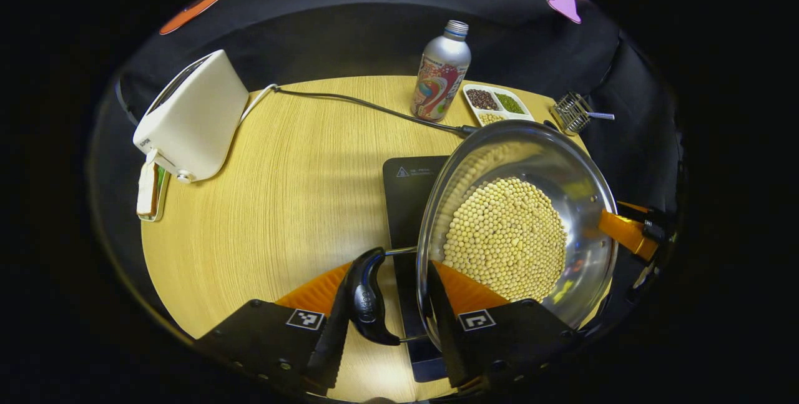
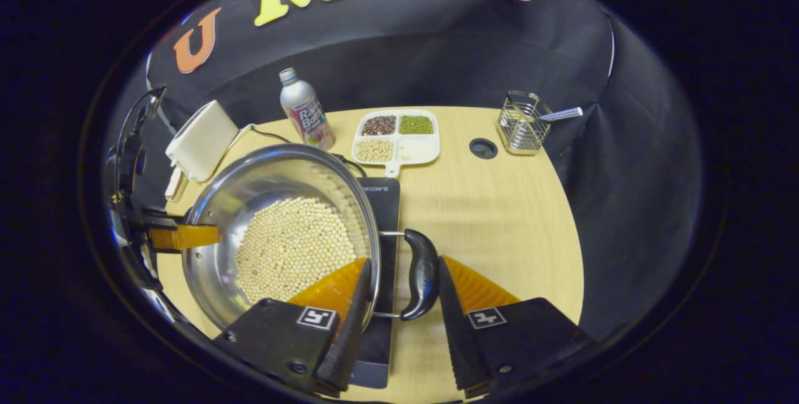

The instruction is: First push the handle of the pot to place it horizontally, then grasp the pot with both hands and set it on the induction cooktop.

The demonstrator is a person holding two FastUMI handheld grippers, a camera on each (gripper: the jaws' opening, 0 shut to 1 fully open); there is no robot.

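Note:
A steel pot [image 1: 562, 167] [image 2: 249, 185] full of pale beans [image 1: 505, 235] is over the black induction cooktop [image 1: 409, 185] [image 2: 384, 204]; I cannot tell whether it rests on it. My left gripper [image 1: 388, 266] is shut across the pot's black side handle [image 1: 368, 298], one finger outside the handle and one inside the rim. My right gripper [image 2: 404, 260] is shut the same way across the opposite handle [image 2: 421, 273]. Each gripper also appears at the pot's far rim in the other's view, the right gripper [image 1: 630, 232] and the left gripper [image 2: 181, 235].
On the round wooden table stand a white toaster [image 1: 193, 117] [image 2: 200, 138] at the left, a metal bottle [image 1: 440, 73] [image 2: 306, 110], a divided dish of grains [image 1: 496, 104] [image 2: 396, 135] and a wire basket [image 1: 573, 112] [image 2: 521, 122]. A power cable [image 1: 362, 104] runs to the cooktop.

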